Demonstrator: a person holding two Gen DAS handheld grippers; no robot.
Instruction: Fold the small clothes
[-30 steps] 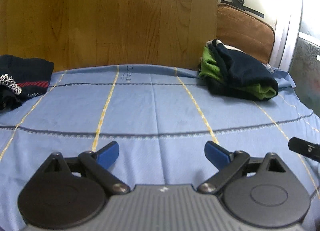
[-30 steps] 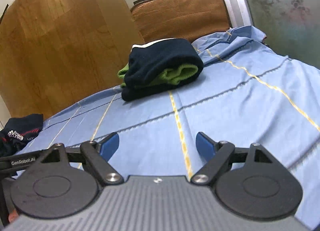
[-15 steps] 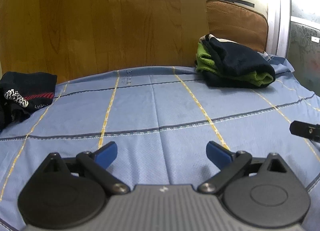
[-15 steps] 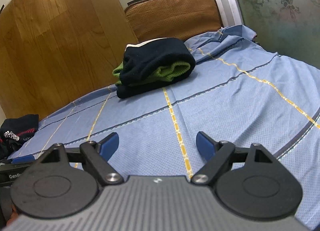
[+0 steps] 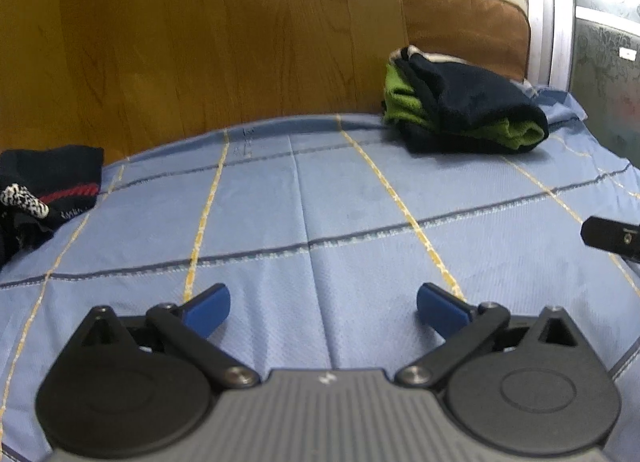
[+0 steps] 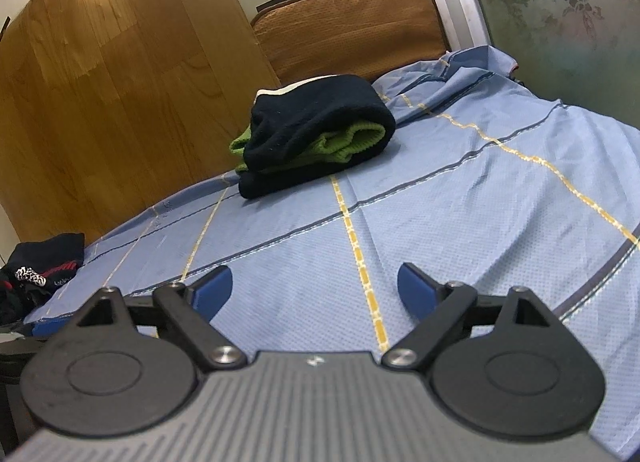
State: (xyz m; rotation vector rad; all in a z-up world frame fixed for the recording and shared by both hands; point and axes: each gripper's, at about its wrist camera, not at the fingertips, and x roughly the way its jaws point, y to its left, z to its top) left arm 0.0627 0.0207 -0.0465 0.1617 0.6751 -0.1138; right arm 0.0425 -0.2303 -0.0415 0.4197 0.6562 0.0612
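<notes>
Blue cloth-covered bed [image 5: 320, 222] with two clothing piles

A folded navy-and-green stack [image 5: 460, 110] lies at the far right by the brown cushion; dark crumpled clothes [image 5: 44, 190] with red and white markings lie at the left edge, well apart.

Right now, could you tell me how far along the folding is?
Done, it seems: a folded navy and green stack sits at the far side of the blue cloth. In hand: nothing; the left tool and right tool are both open over bare cloth. Left: the dark pile at the left edge looks unfolded.
</notes>
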